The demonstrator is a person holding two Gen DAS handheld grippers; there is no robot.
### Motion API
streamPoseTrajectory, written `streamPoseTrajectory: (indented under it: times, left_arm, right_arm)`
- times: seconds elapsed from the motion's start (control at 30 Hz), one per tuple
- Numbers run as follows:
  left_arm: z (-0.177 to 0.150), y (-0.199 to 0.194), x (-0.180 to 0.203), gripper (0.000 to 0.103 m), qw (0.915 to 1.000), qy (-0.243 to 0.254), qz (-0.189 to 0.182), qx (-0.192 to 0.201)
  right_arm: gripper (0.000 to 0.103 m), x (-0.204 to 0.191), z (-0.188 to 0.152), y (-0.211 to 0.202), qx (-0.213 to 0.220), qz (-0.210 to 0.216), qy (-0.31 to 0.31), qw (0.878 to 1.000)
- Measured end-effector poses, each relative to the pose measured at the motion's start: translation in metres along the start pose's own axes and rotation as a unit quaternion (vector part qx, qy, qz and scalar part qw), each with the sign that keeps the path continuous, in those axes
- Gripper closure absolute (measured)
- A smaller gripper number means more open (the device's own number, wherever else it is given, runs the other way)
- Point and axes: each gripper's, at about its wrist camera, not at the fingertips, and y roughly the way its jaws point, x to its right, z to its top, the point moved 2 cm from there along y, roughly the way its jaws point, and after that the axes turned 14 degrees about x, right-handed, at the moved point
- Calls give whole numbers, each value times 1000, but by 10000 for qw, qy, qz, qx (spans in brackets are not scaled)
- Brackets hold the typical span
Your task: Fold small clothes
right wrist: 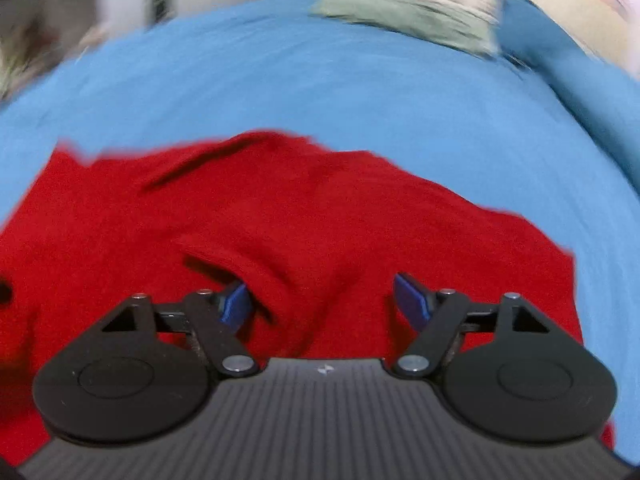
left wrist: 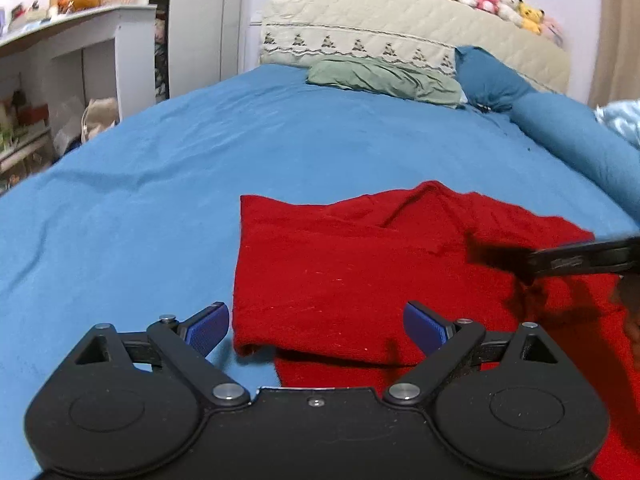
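Note:
A red garment (left wrist: 352,272) lies partly folded on the blue bed sheet (left wrist: 160,160), its left side turned over into a straight edge. My left gripper (left wrist: 316,330) is open and empty, just above the garment's near left corner. My right gripper (right wrist: 322,306) is open and empty, low over the red garment (right wrist: 280,220); its view is blurred by motion. The right gripper also shows in the left wrist view (left wrist: 580,260) as a dark blurred shape over the garment's right side.
A green pillow (left wrist: 384,78) and a blue bolster (left wrist: 560,128) lie by the quilted headboard (left wrist: 400,24), which bears several plush toys (left wrist: 496,0). White shelves (left wrist: 80,60) stand left of the bed.

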Motion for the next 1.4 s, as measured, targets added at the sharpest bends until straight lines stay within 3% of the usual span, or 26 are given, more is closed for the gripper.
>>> streamPoseTrajectory:
  times: [0.13,0.3,0.5,0.7,0.87,0.9,0.93,1.0,1.03,1.27,1.4]
  left_arm:
    - [2,-2,-4,7,9999,104,63,69]
    - [0,-4,-11,7,10000,-70,12,-30]
    - [3,-8,-21,7,9999,-78,148,6]
    - [-1,-7,-31,7,9997,-136,148,-121]
    - [-3,-8,-34,7,9997,-168,121,-148]
    - [-3,-8,-33,7,9997,-157,122,-152]
    - [-3,-9,-33,7,9997,-142,133,-152]
    - [-3,-9,-34,7,9997,-122,152,-150]
    - [-3,-9,-34,7,9997,-132,149,-155]
    - [-8,-7,-29,7,9996,17,-53,-293]
    - [-16,3,-19,8,9990,199,-120,-393]
  right_arm:
    - [13,46,-20,-28,216,-351,953,9946]
    - [12,86,-53,-52,214,125,1957,9804]
    - [15,100,-50,-51,292,243,2408,9698]
    - [31,81,-48,-42,167,-91,1393,9901]
    - [34,69,-53,-38,222,-333,989,9943]
    - [39,67,-53,-38,238,-361,945,9946]
    - [54,66,-53,-37,255,-374,877,9951]
    - [75,59,-50,-36,283,-325,666,9968]
    - [78,56,-47,-36,289,-301,558,9976]
    - [79,62,16,-57,882,-216,361,9952]
    - [79,91,47,-62,1083,-537,247,9924]
